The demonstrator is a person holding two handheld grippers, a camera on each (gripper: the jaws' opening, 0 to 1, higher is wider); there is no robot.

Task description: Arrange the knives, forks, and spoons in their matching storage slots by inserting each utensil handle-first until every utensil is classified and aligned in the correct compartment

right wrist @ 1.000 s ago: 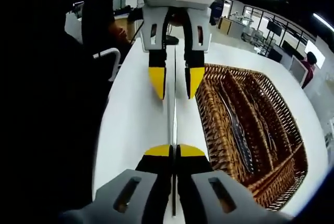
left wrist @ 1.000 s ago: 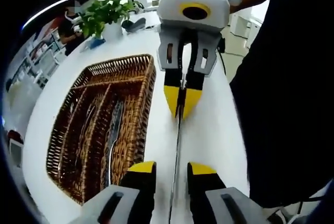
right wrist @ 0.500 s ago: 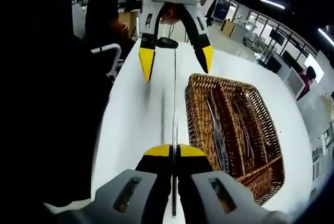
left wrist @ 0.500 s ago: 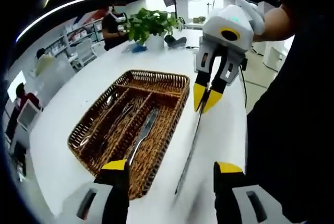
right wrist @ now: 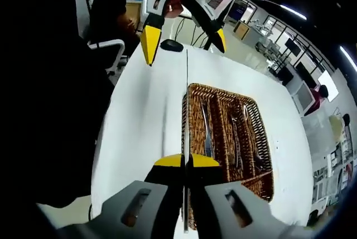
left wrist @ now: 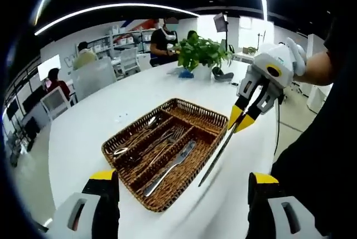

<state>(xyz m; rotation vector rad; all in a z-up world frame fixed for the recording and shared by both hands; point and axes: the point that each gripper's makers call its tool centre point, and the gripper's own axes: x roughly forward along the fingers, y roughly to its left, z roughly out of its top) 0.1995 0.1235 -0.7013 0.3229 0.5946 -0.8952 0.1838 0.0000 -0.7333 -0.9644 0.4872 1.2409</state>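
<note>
While the right hand-held gripper (right wrist: 186, 161) is closed on one end of a knife (right wrist: 186, 119), the blade hangs in the air above the white surface (left wrist: 100, 122), just beside the wicker tray (left wrist: 207, 117). At 1 o'clock from the tray in the left gripper view, this gripper appears. The left hand-held gripper (left wrist: 181, 179) is wide open, holding nothing. Forks (left wrist: 170, 165) and spoons (left wrist: 134, 137) lie inside the tray compartments.

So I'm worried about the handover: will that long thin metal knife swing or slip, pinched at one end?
The long thin metal knife looks stiff and straight, so sagging seems unlikely. Its smooth metal may slip or pivot, since the right gripper pinches one end alone, above the brown wicker tray.
</note>
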